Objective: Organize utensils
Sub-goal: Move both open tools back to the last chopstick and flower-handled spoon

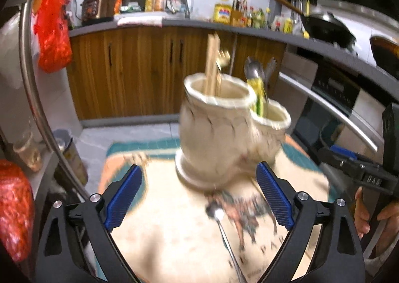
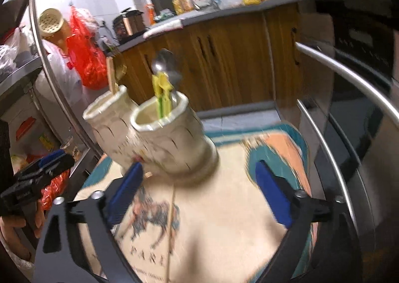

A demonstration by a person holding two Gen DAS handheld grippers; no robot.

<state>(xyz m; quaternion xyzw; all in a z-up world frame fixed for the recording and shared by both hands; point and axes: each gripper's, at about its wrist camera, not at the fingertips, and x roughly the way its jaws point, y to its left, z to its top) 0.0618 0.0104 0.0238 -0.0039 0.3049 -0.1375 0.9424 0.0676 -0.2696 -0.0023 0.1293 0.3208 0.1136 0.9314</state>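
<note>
Kitchen scene, both views blurred. A table w/ a printed cloth (image 1: 174,233) (horse picture, teal border) fills the foreground; behind it run wooden cabinets (image 1: 139,68) under a grey counter crowded w/ bottles, a cooker and a wok (image 1: 326,26). A red plastic bag (image 1: 53,26) hangs at left.

A cream ceramic utensil holder (image 1: 219,128) w/ two cups stands on the cloth. The bigger cup holds wooden chopsticks (image 1: 212,63); the smaller holds a spoon (image 1: 253,69) and a yellow-green utensil (image 1: 259,93).

A loose spoon (image 1: 224,230) lies on the cloth, bowl toward the holder.

Left gripper (image 1: 199,198): spread wide, holding nothing, fingertips near the holder's base; the loose spoon lies between its fingers.

Right gripper (image 2: 199,188): also spread wide, empty, left fingertip overlapping the holder's base in view; contact can't be told. A thin stick (image 2: 170,230) lies on the cloth between its fingers.
</note>
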